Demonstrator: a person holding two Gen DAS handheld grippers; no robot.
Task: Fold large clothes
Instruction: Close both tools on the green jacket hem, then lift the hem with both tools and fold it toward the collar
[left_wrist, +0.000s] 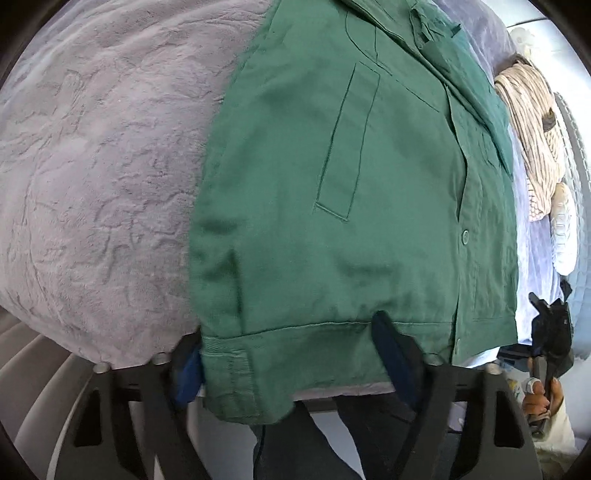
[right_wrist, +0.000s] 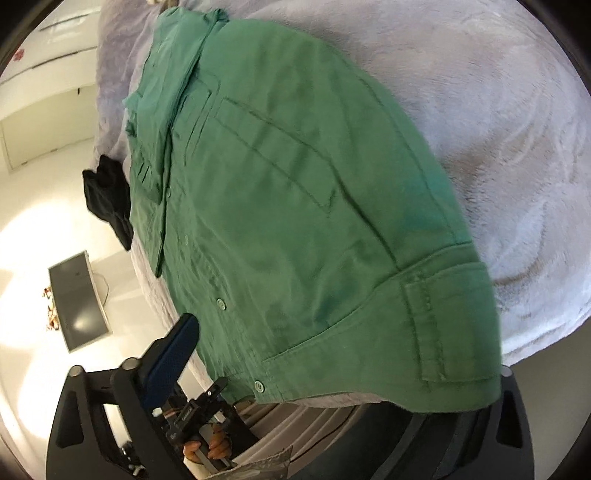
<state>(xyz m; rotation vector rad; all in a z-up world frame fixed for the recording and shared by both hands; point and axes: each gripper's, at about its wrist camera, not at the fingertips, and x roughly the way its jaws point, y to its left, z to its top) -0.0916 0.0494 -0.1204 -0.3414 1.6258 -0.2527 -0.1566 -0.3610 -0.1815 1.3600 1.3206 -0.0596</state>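
Note:
A green button-up jacket (left_wrist: 332, 206) lies on a grey plush blanket (left_wrist: 92, 166), partly folded, hem toward me. My left gripper (left_wrist: 291, 350) is at the hem with its jaws wide apart; the hem band and cuff drape between the blue fingers (left_wrist: 391, 350). In the right wrist view the jacket (right_wrist: 295, 206) fills the middle, and my right gripper (right_wrist: 332, 354) is at its hem. One blue finger (right_wrist: 173, 354) shows left of the cloth; the other is hidden under the cuff. The jaws stand wide apart.
A striped beige garment (left_wrist: 532, 147) and white cloth lie at the right of the bed. A black garment (right_wrist: 107, 195) lies at the bed's edge. A grey box (right_wrist: 77, 299) stands on the white floor. The blanket (right_wrist: 498, 129) spreads around the jacket.

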